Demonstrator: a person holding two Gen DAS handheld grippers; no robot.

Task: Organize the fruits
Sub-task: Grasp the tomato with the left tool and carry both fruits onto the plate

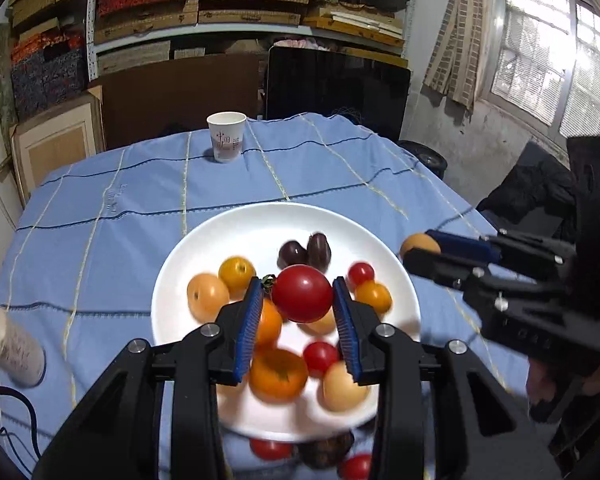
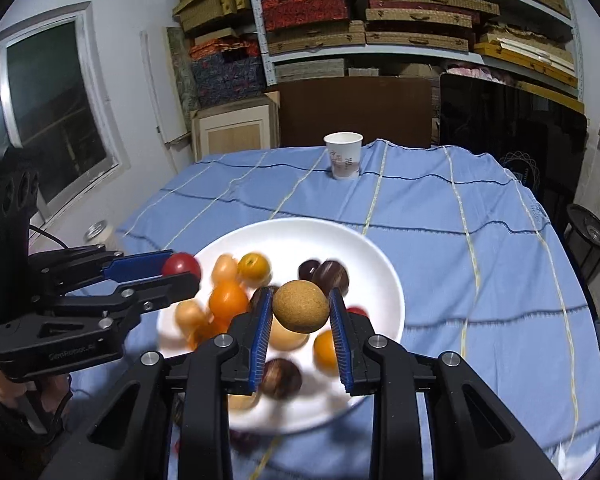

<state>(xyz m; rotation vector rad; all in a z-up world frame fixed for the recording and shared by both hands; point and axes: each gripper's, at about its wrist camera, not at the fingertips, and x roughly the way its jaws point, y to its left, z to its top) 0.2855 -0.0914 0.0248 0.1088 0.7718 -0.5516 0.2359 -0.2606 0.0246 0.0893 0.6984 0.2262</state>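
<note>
The left gripper (image 1: 296, 312) has its blue-padded fingers (image 1: 249, 320) pressed on either side of a red tomato (image 1: 302, 293), which hangs in the air above the white plate (image 1: 228, 232), over its middle. The green stalk end of the tomato points toward the left finger. The right gripper (image 2: 300, 326) is closed on a tan, rough-skinned round fruit (image 2: 300, 306), its two pads flat against the fruit's sides, and this fruit too is held clear of the plate, above its centre. In the left wrist view the right gripper comes in from beside the plate's right rim.

On the plate beneath lie many small fruits, blurred: orange and yellow tomatoes (image 1: 236, 274) toward its left side, two dark purple fruits (image 1: 305, 251) near its far rim, small red cherry tomatoes (image 1: 360, 273) toward its right side, pale peach-coloured ones near its front rim. A few red and dark fruits (image 1: 271, 449) lie on the cloth just in front of the plate's near rim.

The plate rests on a blue checked tablecloth (image 1: 120, 220). Well beyond the plate's far rim stands a white paper cup (image 1: 226, 136). Well to the plate's left lies a can (image 1: 10, 346) on its side.
</note>
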